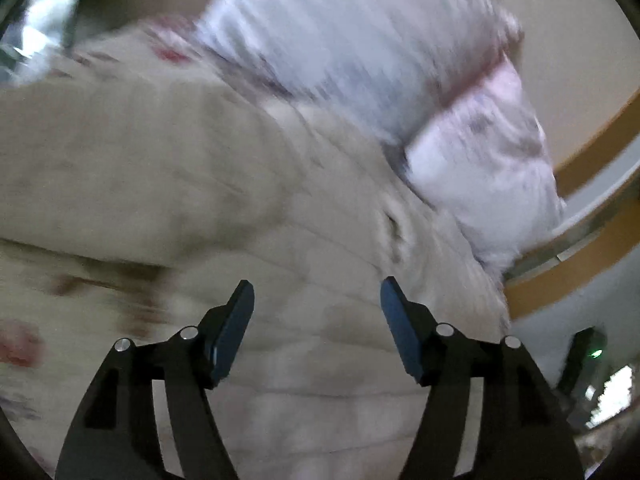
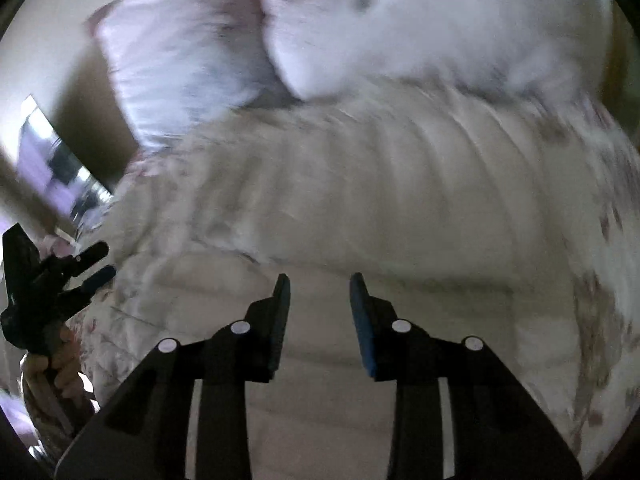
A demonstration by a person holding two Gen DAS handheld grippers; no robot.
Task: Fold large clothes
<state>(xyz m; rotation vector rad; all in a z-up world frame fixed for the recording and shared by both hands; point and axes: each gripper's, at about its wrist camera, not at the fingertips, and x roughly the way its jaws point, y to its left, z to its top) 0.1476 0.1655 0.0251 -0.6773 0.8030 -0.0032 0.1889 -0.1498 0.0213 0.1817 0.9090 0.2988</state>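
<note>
**Both grippers empty above the quilted garment**

Left wrist view: the left gripper hangs over a cream quilted garment spread on the bed, jaws apart with nothing between them. Two pale pillows lie beyond it, blurred. In the right wrist view, the right gripper has its jaws parted more narrowly, also empty, above the same garment. A hand holds the left gripper at that view's left edge.
</note>
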